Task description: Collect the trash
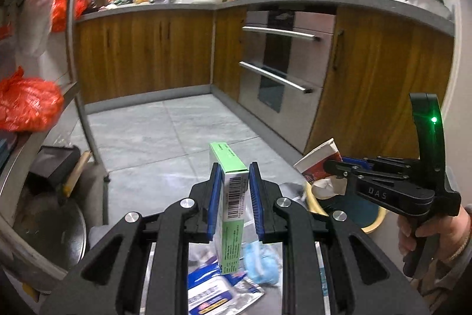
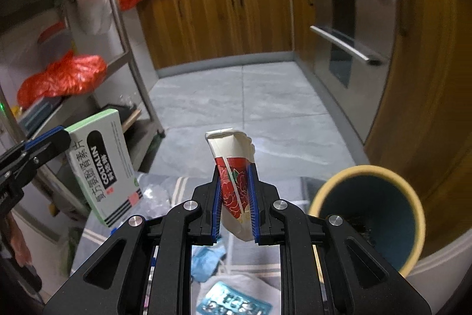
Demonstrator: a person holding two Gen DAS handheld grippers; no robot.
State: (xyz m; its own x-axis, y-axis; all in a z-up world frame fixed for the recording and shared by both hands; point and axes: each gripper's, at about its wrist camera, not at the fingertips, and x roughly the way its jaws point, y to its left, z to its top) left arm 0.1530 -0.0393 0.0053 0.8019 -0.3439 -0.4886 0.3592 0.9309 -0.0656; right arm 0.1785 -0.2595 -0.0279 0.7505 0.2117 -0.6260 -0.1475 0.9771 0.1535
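Observation:
My left gripper (image 1: 234,179) is shut on a green and white medicine box (image 1: 231,191), held upright above the floor. The right wrist view shows the same box (image 2: 103,164) at the left, pinched by the left gripper (image 2: 63,135). My right gripper (image 2: 236,179) is shut on a crushed white paper cup with a red flower print (image 2: 233,167). In the left wrist view that cup (image 1: 320,161) and the right gripper (image 1: 336,167) appear at the right, above the bin. The yellow-rimmed bin with a blue inside (image 2: 368,214) stands low right of the cup.
More litter lies below: a blue face mask (image 1: 261,264), foil sachets (image 1: 212,291) and plastic wrappers (image 2: 233,306). A metal shelf rack (image 2: 129,55) with red bags (image 2: 62,78) stands left. Wooden cabinets and an oven (image 1: 283,70) line the far and right sides. A hand (image 1: 427,229) grips the right tool.

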